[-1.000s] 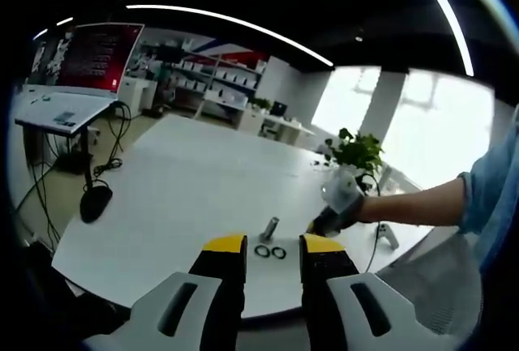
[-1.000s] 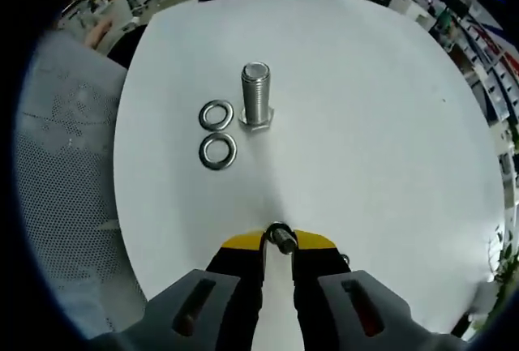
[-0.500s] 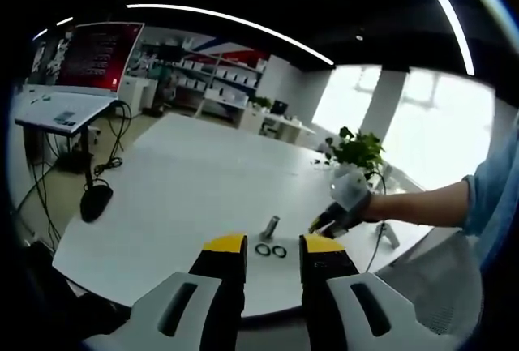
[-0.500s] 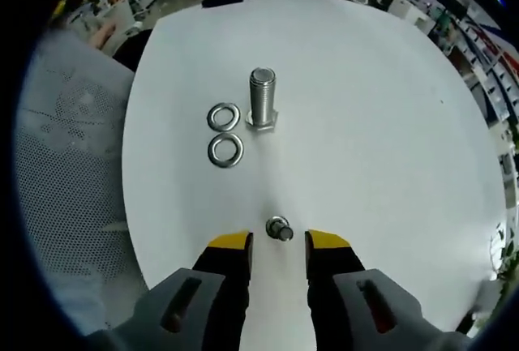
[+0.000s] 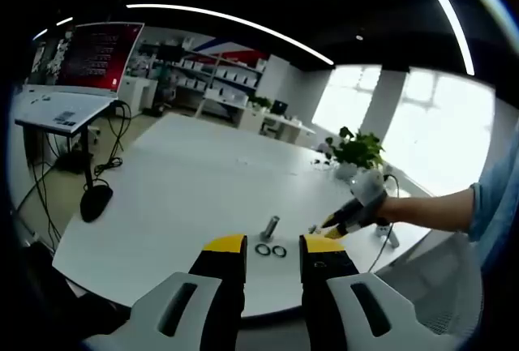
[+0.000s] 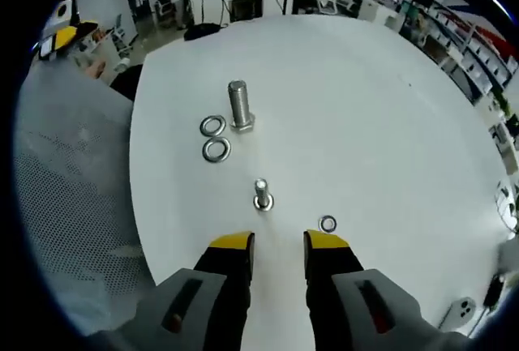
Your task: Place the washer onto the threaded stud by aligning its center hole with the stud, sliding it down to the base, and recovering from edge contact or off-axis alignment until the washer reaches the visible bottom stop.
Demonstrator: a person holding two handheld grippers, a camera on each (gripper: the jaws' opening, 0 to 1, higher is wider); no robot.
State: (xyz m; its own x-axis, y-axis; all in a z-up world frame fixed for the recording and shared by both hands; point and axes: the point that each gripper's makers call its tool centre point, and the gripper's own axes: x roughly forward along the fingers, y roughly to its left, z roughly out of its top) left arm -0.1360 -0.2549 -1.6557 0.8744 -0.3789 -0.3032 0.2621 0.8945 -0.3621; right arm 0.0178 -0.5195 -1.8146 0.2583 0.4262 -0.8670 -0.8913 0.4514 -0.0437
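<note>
On the white table a large threaded stud stands upright on its hex base. Two steel washers lie flat to its left, one beside the base and one nearer me. A small bolt stands upright in front of my right gripper, which is open and holds nothing. A small washer lies by its right fingertip. In the left gripper view the stud and washers sit just beyond my open left gripper, and the right gripper hovers to their right.
A grey mesh chair stands at the table's near-left edge. A potted plant sits on the far side of the table. Off to the left are a desk with a red screen and hanging cables.
My right gripper opened, let go of the small bolt and drew back from the table; the bolt now stands alone. The left gripper stayed still.
</note>
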